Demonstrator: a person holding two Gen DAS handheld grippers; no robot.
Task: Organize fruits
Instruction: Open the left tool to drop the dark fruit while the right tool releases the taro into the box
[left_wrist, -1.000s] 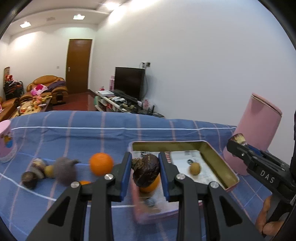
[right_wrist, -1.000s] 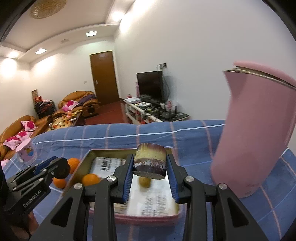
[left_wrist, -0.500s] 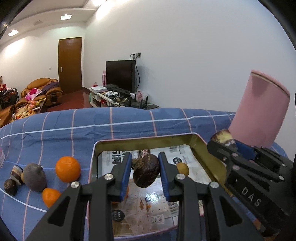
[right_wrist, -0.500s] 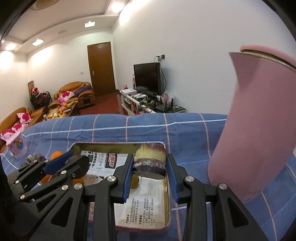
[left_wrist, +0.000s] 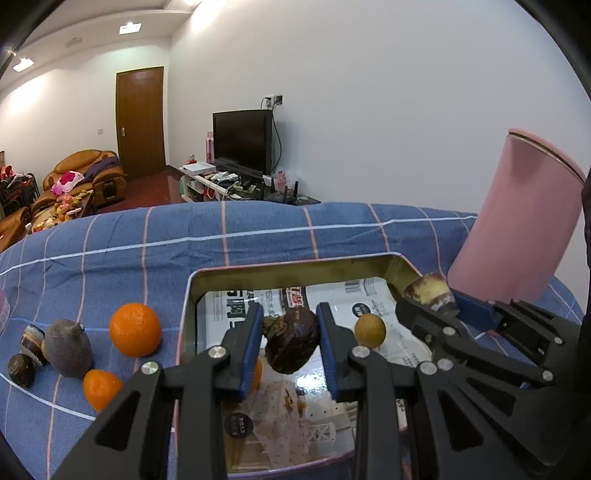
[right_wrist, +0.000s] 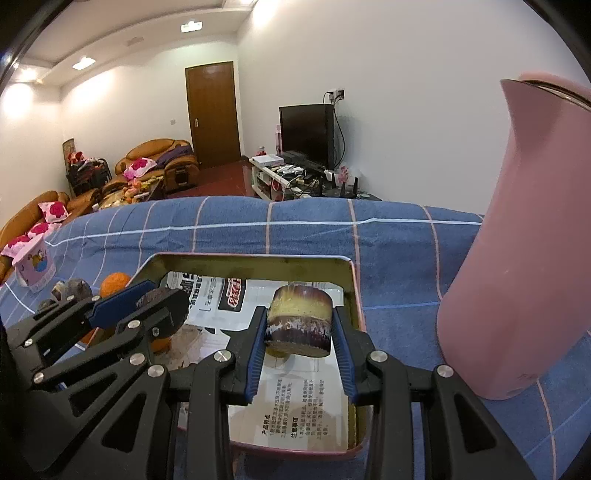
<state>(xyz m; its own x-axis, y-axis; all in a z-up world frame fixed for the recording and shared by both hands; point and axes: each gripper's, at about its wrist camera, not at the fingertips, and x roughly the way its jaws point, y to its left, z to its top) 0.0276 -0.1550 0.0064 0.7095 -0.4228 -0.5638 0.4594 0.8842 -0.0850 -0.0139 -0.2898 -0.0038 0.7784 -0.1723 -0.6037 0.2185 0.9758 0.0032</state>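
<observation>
Blue pads of the left gripper (left_wrist: 290, 341) pinch a dark wrinkled fruit (left_wrist: 291, 341), held level above the near part of the metal tin (left_wrist: 295, 264), which lies on a blue checked cloth (left_wrist: 147, 240). To its right, the right gripper (right_wrist: 299, 332) reaches in at a slant over the tin's right side and clamps a cut fruit chunk (right_wrist: 299, 321), yellow on top with a purple-brown rind.

Just beyond the left gripper's right finger, a small yellow-brown fruit (left_wrist: 370, 330) lies in the tin. Behind its left finger only a sliver of an orange fruit (left_wrist: 257, 373) shows. Left of that gripper, outside the tin, sit a large orange (left_wrist: 135, 329), a small orange (left_wrist: 101, 389), a grey-purple fruit (left_wrist: 68, 349) and two dark pieces I cannot identify.

The tin is lined with printed paper (right_wrist: 295, 413) bearing Chinese text, too small to read. Right of the right gripper stands a pink jug (right_wrist: 517, 240), cut off at the frame edge.
</observation>
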